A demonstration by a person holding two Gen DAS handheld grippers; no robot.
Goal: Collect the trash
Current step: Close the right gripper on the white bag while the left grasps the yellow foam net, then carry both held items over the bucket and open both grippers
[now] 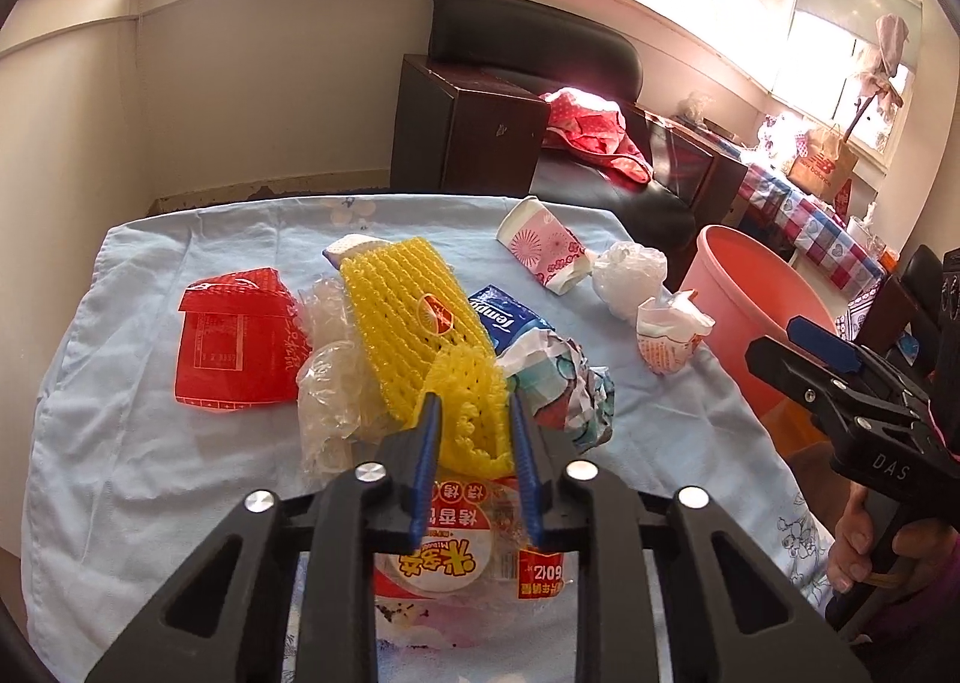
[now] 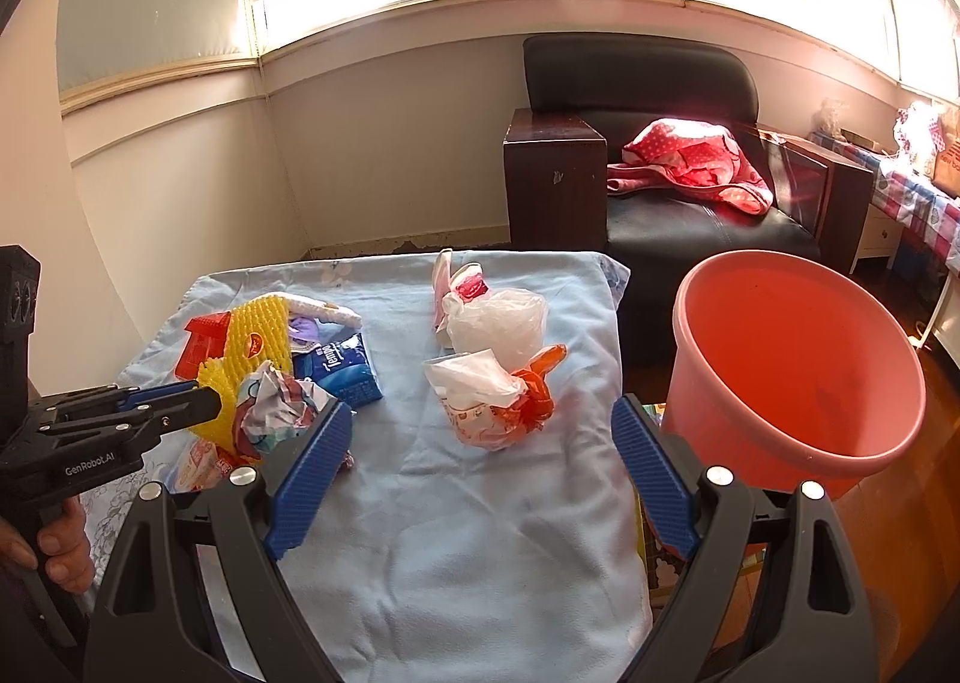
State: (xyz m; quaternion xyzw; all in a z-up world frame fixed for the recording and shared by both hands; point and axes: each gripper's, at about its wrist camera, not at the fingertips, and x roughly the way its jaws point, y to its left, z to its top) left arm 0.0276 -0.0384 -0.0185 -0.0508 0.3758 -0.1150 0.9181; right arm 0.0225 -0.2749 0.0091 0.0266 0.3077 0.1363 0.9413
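Left wrist view: my left gripper has its jaws drawn narrow around the near end of one yellow foam net, seemingly pinching it. On the blue cloth I count one red wrapper, one clear plastic wad, one blue tissue pack, one crumpled printed paper, one paper cup, two white bag bundles, and one snack bag beneath my fingers. One pink bucket stands off the table's right edge. Right wrist view: my right gripper hovers over bare cloth, jaws spread wide and holding nothing, with the bucket just beside my right finger.
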